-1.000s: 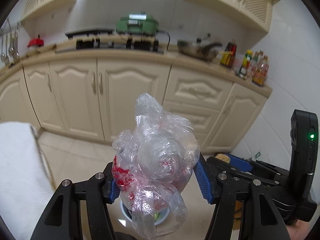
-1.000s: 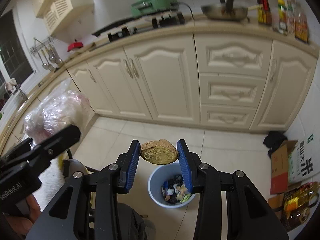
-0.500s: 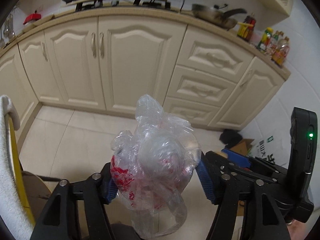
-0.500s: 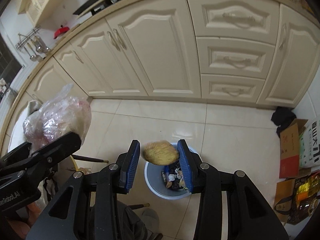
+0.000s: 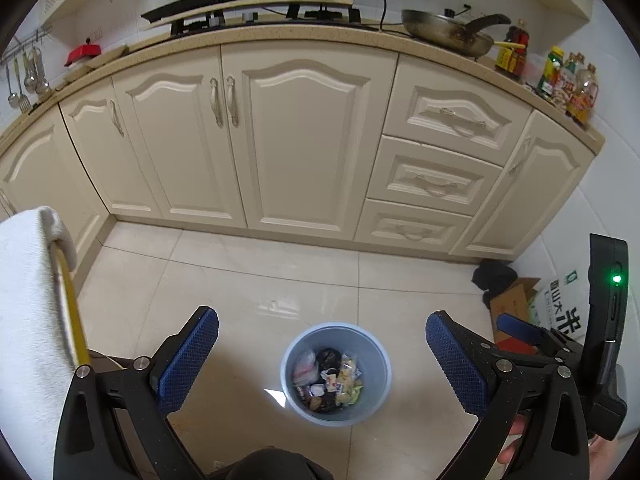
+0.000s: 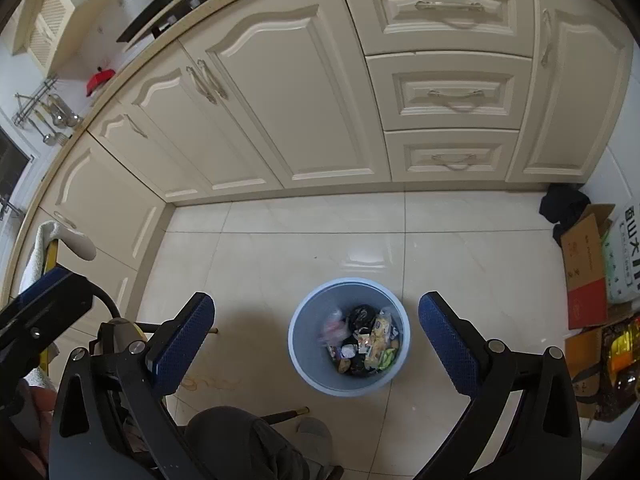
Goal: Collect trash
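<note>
A pale blue trash bin (image 5: 291, 390) stands on the tiled floor below both grippers, also in the right wrist view (image 6: 303, 364). It holds mixed wrappers and scraps, among them a crumpled clear plastic bag (image 5: 305, 369), blurred in the right wrist view (image 6: 333, 325). My left gripper (image 5: 322, 356) is open and empty above the bin. My right gripper (image 6: 316, 342) is open and empty above the bin too. The right gripper's body shows at the right of the left wrist view (image 5: 600, 344). The left gripper shows at the left of the right wrist view (image 6: 40, 312).
Cream kitchen cabinets (image 5: 304, 136) and drawers (image 6: 448, 92) run along the far side. A white towel over a chair back (image 5: 28, 320) is at the left. A cardboard box (image 6: 584, 272), a sack and a dark bundle (image 6: 564, 204) lie at the right wall.
Both grippers opened. The plastic bag left my left gripper and the brown lump left my right gripper; both dropped toward the bin. Both cameras tilted further down at the floor.
</note>
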The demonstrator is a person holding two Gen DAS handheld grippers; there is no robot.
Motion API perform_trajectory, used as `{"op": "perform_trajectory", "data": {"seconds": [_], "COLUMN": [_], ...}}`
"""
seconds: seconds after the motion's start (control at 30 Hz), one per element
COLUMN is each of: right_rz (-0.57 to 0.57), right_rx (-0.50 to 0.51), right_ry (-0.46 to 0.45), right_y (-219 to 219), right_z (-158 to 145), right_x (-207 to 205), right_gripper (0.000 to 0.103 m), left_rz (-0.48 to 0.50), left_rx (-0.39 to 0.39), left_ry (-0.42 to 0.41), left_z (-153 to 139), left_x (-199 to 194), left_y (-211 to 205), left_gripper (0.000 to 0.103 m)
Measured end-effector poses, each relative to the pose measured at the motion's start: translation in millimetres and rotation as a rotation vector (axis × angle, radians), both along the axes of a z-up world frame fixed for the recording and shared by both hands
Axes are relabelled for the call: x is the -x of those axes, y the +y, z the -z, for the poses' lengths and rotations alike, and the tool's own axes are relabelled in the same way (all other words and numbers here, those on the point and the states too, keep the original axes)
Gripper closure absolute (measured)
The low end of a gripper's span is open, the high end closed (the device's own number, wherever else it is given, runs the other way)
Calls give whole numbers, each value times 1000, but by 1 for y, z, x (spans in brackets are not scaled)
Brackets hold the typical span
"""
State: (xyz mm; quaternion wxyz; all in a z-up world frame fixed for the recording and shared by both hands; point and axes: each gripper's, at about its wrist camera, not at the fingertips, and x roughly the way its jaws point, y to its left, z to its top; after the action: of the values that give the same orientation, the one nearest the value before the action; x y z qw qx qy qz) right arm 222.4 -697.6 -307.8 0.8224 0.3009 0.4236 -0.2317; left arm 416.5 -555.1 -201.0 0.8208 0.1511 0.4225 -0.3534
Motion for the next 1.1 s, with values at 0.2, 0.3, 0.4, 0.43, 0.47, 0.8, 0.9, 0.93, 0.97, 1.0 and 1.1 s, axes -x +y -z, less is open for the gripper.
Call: {"op": "perform_trajectory", "data": {"seconds": [0.2,0.3,0.4,0.43,0.47,0.8,0.9,0.93,0.97,1.0,1.1], "right_rz": [0,4,1,-3,-7,-143,-195,-219,-232,-249,-302], "right_rx": [36,59,90,107,116,228,255,263,267,274,294], "right_ry": [-24,-47,-85,-102,-111,-256,-297,-316,-324,-336,-367], "right_y": [13,22,34,41,45,144,182,198,206,218,258], "right_z": [-23,-40,-66,-80,-87,-183,-208,-217,-222,-228,-245], "right_x": [3,7,12,14,14,9,7,5,5,5,3], "right_gripper": [0,0,0,0,0,0,0,0,0,0,0], "left_rz": [-12,-17,-27,-30,-35,-137,-192,-217,-232,-252,-313], "left_rx": [41,78,123,139,151,268,291,298,300,301,303], "left_ry": [-27,-53,-95,-113,-129,-294,-337,-353,-363,-376,-404], "left_z": [-19,-36,-59,-69,-76,-146,-160,-166,-168,-172,-179], "left_x": [21,35,52,59,64,146,176,185,195,206,238], "left_y": [27,45,72,82,94,249,300,320,332,347,393], "left_gripper": [1,1,1,1,1,1,1,1,1,1,1]}}
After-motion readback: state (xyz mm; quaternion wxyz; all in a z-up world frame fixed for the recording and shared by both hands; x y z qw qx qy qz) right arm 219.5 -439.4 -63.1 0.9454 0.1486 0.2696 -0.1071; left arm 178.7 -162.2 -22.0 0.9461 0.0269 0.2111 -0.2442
